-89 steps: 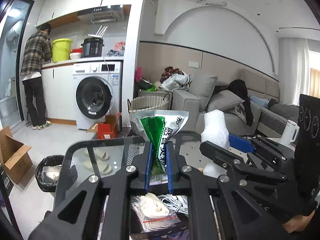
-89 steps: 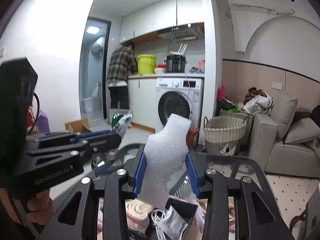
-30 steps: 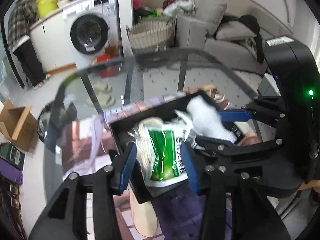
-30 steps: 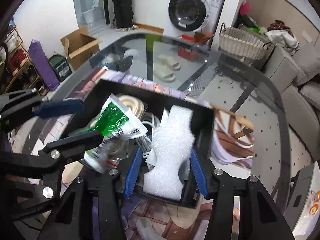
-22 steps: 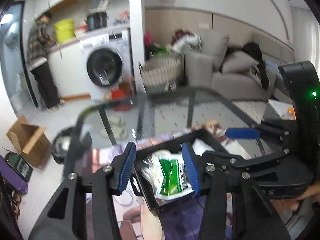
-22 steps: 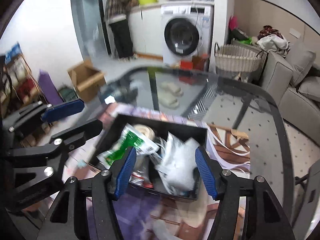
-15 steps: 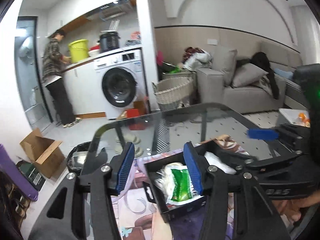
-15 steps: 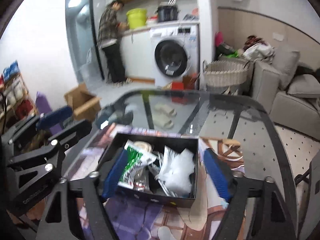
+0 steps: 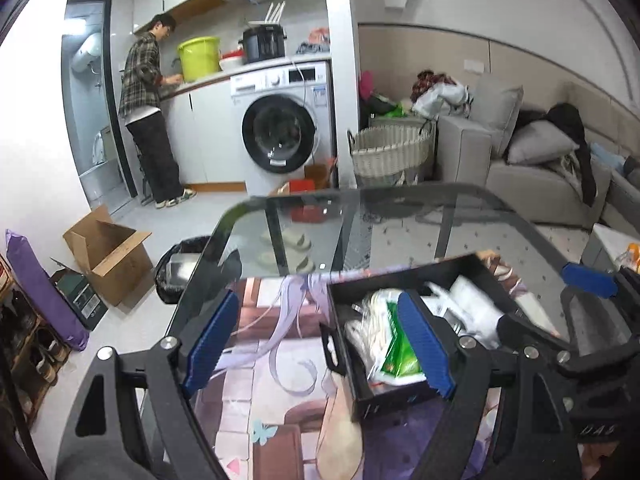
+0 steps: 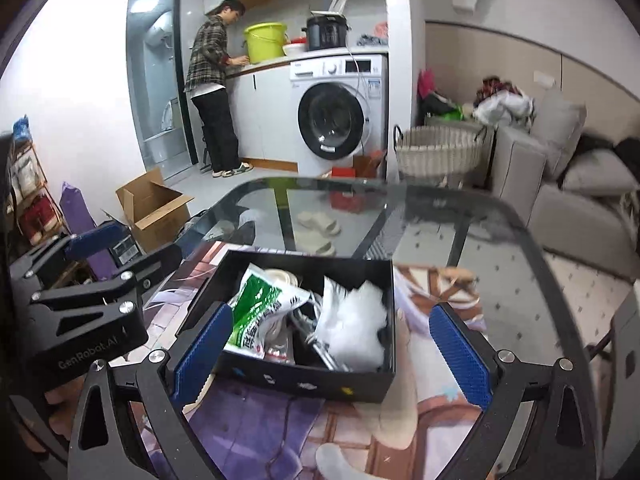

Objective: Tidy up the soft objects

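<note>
Right wrist view: green packet (image 10: pixel 256 308) in box (image 10: pixel 304 378) beyond opening, empty right claw (image 10: pixel 332 354).

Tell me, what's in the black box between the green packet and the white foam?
In the right wrist view, tangled cables lie between the green packet and the white foam inside the black box.

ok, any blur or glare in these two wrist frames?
Left wrist: box contents smeared by motion blur, background sharp. Right wrist: box and green pouch readable, slight smear on the foam. Both: heavy fisheye bending, reflections on the glass table.
</note>
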Available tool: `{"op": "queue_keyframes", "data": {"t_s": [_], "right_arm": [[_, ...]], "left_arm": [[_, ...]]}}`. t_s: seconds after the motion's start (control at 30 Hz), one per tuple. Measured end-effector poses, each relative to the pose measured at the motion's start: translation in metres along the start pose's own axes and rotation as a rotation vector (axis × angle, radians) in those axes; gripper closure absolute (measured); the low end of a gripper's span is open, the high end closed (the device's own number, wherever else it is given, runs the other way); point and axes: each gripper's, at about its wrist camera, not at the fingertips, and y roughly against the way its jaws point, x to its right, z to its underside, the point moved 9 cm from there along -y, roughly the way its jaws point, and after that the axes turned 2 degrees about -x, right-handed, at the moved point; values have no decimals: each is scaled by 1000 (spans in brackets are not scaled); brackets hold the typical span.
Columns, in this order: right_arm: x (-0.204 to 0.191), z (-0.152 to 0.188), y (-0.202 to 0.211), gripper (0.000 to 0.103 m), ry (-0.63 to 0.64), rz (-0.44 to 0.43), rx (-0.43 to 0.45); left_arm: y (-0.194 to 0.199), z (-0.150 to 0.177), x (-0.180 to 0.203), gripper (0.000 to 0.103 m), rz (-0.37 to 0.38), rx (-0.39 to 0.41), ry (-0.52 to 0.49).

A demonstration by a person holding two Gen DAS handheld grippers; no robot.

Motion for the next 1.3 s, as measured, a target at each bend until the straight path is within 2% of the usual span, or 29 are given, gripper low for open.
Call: {"op": "queue_keyframes", "data": {"t_s": [0.23, 0.43, 0.6, 0.7, 0.87, 0.93, 0.97, 1.0, 1.13, 1.2, 1.3], "right_arm": [[6, 19, -13, 3, 7, 17, -75], [5, 28, -18, 3, -1, -6, -111], [-1, 20, 6, 3, 15, -1, -14], [-3, 17, 21, 3, 12, -10, 48], [-4, 11, 45, 3, 35, 6, 158], [-3, 9, 55, 3, 43, 17, 206], [-2, 8, 60, 2, 40, 14, 230], [-1, 7, 65, 2, 34, 12, 253], [3, 9, 78, 1, 7, 21, 294], [2, 14, 82, 1, 5, 15, 290], [3, 24, 91, 1, -5, 17, 293]], "left_arm": [[-12, 30, 12, 21, 16, -118, -54], [-9, 39, 19, 21, 46, -154, -67], [18, 22, 20, 21, 36, -28, -95], [32, 17, 22, 21, 63, 28, -79], [54, 9, 22, 20, 51, 147, -68], [64, 5, 24, 11, 60, 197, -71], [67, 2, 24, 3, 63, 213, -72], [72, 0, 22, 0, 51, 235, -63], [93, -6, 12, 0, 67, 329, -17], [103, -6, 9, 0, 48, 372, -25], [114, 5, 3, 0, 33, 401, -17]]}}
